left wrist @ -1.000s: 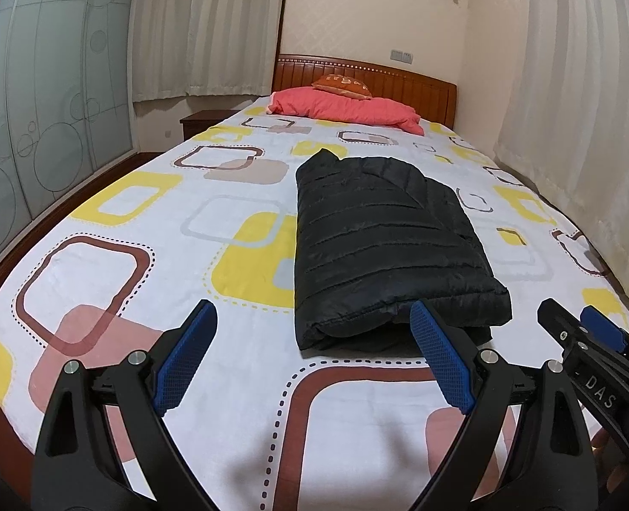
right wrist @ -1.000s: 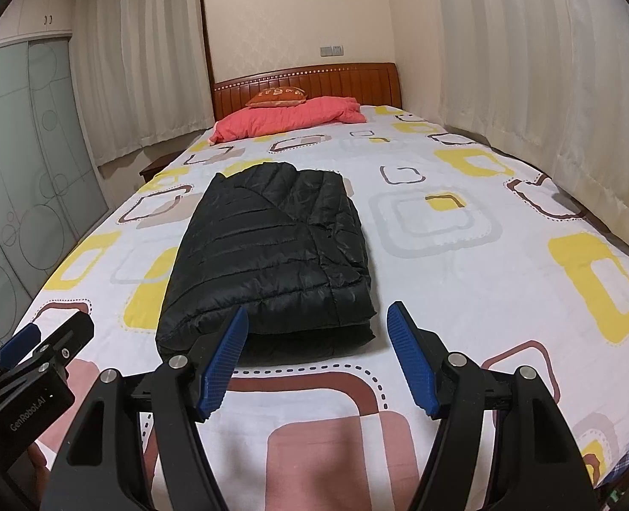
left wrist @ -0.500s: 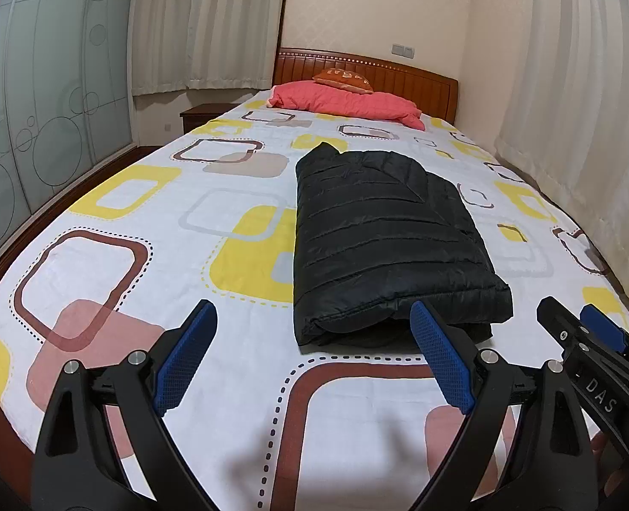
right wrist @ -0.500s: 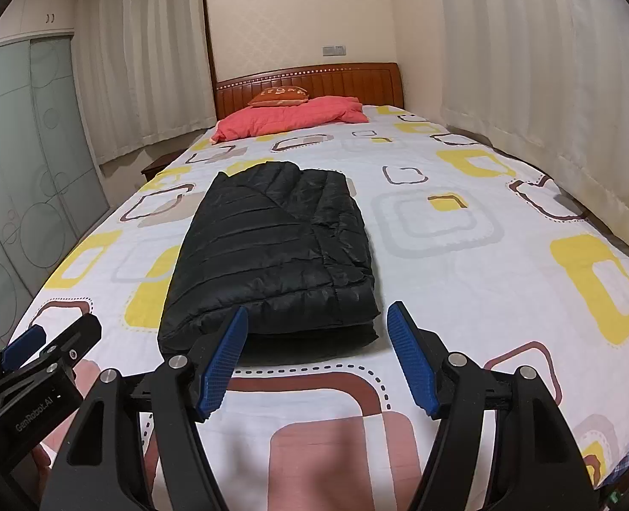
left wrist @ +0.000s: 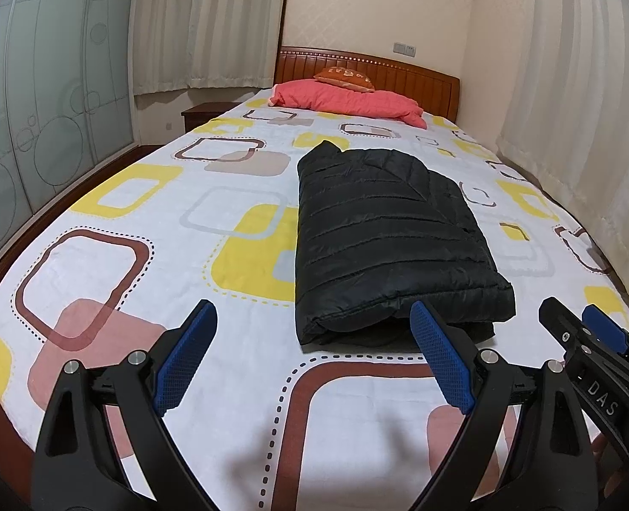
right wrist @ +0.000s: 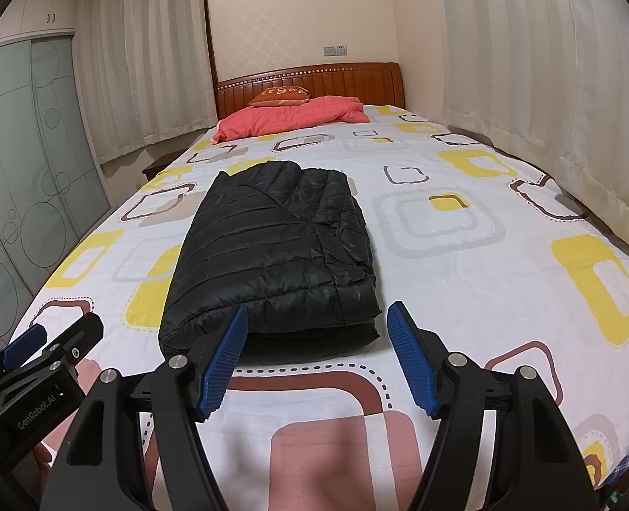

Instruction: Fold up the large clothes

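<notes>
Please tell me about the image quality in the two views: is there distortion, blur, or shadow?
Left wrist view: strong fisheye bending, dark rounded corners, the black jacket sharp, soft shadows on the bedsheet near the left hand-held gripper. Right wrist view: same curved distortion, even room light, no glare, faint shadow below the right hand-held gripper.

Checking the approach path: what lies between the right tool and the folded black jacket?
Only bare patterned bedsheet separates the right tool from the black jacket, as the right wrist view shows.
</notes>
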